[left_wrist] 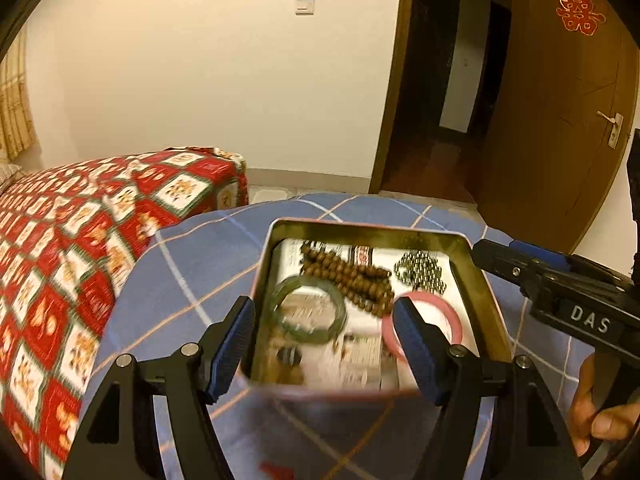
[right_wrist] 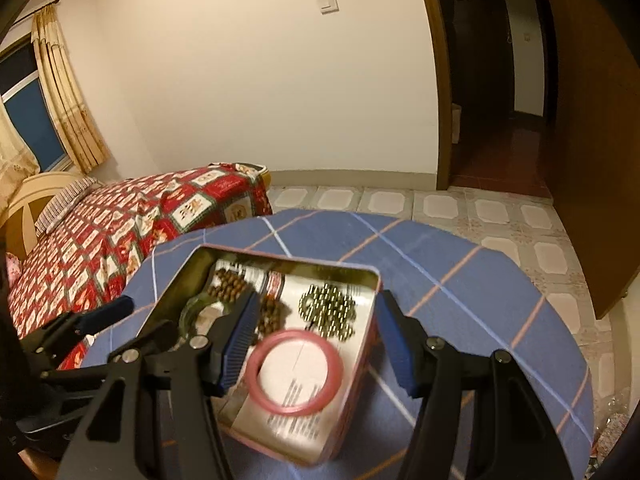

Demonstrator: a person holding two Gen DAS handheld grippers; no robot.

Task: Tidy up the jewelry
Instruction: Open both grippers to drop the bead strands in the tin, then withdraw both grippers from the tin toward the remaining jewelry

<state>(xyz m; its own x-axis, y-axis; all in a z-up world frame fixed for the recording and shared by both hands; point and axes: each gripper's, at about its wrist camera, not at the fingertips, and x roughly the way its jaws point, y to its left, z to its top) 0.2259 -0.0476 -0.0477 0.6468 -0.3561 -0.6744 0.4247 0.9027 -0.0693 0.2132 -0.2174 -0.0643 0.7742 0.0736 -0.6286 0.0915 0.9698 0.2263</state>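
An open metal tin [left_wrist: 486,292] [right_wrist: 188,276] sits on a round table with a blue checked cloth [left_wrist: 188,280] [right_wrist: 460,280]. Inside lie a green bangle [left_wrist: 310,310] [right_wrist: 188,312], a pink bangle [left_wrist: 452,316] [right_wrist: 294,372], brown wooden beads [left_wrist: 352,276] [right_wrist: 230,284] and a silver bead chain [left_wrist: 420,270] [right_wrist: 328,308]. My left gripper [left_wrist: 324,340] is open and empty above the tin's near edge. My right gripper [right_wrist: 316,340] is open and empty over the tin's right side; it also shows in the left wrist view [left_wrist: 560,280].
A bed with a red patterned quilt [left_wrist: 80,240] [right_wrist: 120,220] stands left of the table. A tiled floor [right_wrist: 500,216] and an open wooden door [left_wrist: 560,120] are to the right. A small red object [left_wrist: 276,470] lies on the cloth near me.
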